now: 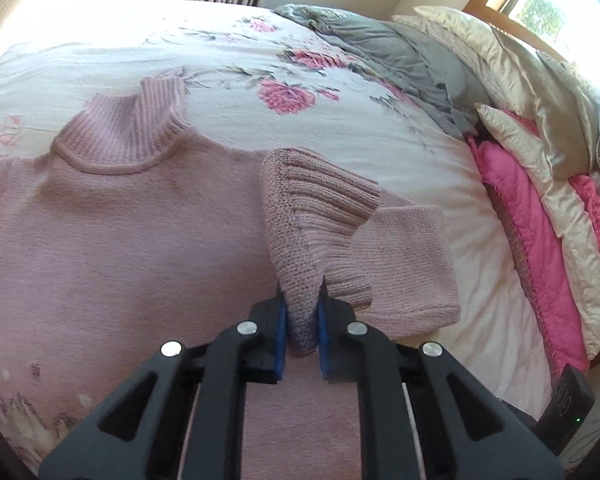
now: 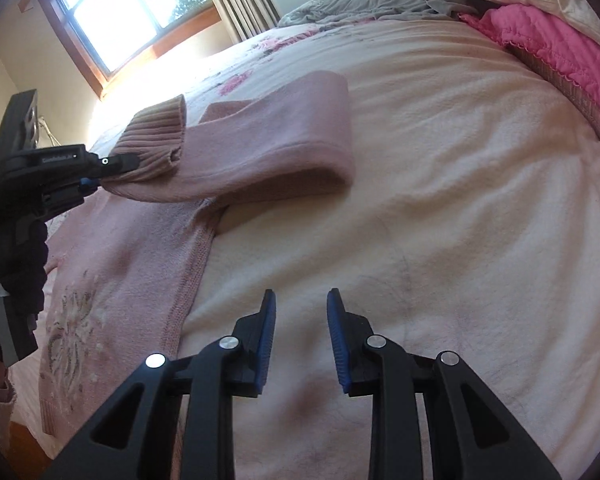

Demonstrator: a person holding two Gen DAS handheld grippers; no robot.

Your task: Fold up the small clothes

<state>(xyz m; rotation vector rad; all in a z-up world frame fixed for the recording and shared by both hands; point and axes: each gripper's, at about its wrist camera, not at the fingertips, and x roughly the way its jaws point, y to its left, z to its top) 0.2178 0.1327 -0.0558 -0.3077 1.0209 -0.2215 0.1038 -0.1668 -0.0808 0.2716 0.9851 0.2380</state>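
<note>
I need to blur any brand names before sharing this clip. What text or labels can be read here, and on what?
White print on the side of the left gripper: too small and blurred to read.
Faint marking on the black device at the bed's edge: unreadable.
Pink sweater: no text.
</note>
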